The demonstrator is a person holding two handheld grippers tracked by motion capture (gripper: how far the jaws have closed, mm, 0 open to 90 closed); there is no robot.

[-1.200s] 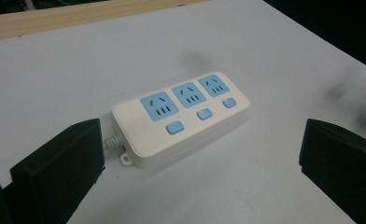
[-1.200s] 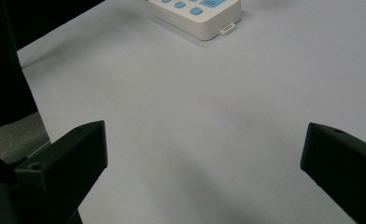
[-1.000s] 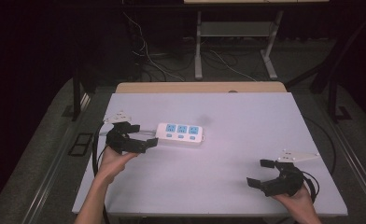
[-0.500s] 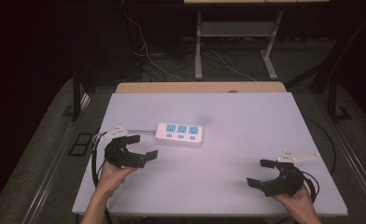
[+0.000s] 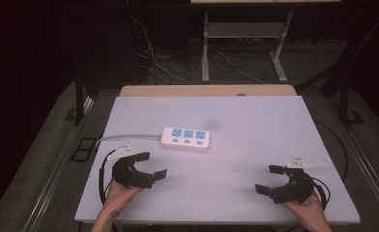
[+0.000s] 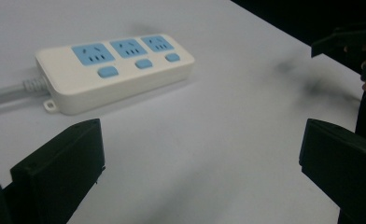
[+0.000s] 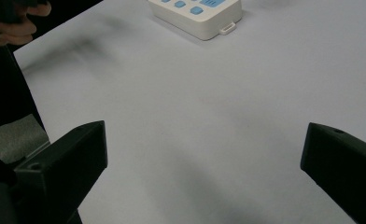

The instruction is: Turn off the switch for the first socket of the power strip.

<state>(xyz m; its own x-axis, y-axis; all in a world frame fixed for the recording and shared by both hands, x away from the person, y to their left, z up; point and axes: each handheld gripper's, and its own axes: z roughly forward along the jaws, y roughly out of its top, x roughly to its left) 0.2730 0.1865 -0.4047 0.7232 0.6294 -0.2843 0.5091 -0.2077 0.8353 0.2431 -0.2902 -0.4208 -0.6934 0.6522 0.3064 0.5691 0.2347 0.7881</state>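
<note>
Both claws gape wide and empty: my left gripper (image 5: 146, 164) sits near the table's (image 5: 255, 121) left front, my right gripper (image 5: 270, 180) near its right front. Between and beyond them lies the power strip (image 5: 186, 138), nearer my left. Reaching carelessly, I risk nudging it or snagging its cord (image 5: 124, 137).

In the right gripper view the power strip (image 7: 197, 16) is cut off by the top edge. Its grey cord (image 6: 3, 93) leaves the left gripper view at the left edge; the plug end seems hidden.
</note>
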